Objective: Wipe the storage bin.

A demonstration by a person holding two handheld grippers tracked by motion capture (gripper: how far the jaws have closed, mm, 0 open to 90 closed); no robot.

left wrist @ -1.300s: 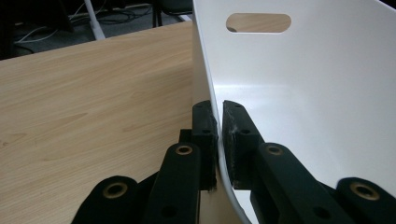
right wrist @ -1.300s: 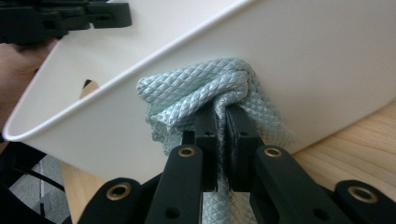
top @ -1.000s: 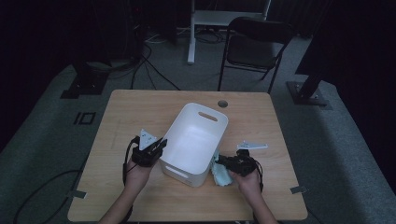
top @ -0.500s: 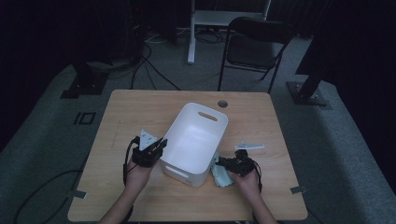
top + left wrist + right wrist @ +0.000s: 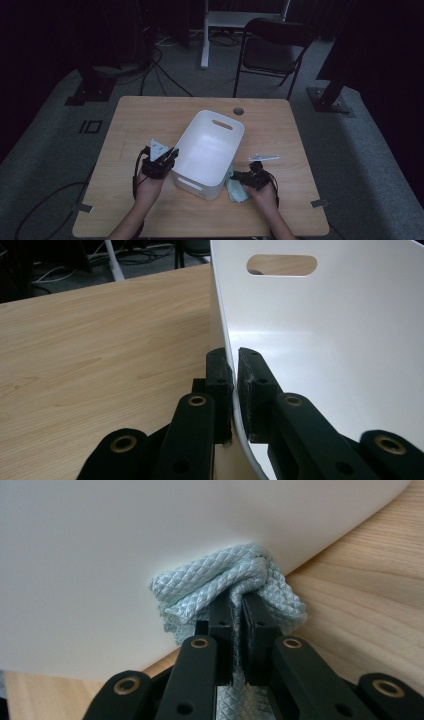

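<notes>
Right gripper (image 5: 237, 615) sank, fingers clamp bunched pale-blue quilted cloth (image 5: 235, 575); left gripper (image 5: 231, 372) pinches bin wall (image 5: 325, 340).

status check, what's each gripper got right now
Left gripper shut on bin wall. Right gripper shut on cloth, pressed against bin side. Nothing in the way.

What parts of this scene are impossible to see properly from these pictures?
- Cloth: in the right gripper view its lower part is hidden behind the fingers and cut off by the bottom edge; how far it spreads is unclear.
- White bin: in the left gripper view it is cut off by the right edge.
- Small flat item on the table: too small in the high view to identify.
</notes>
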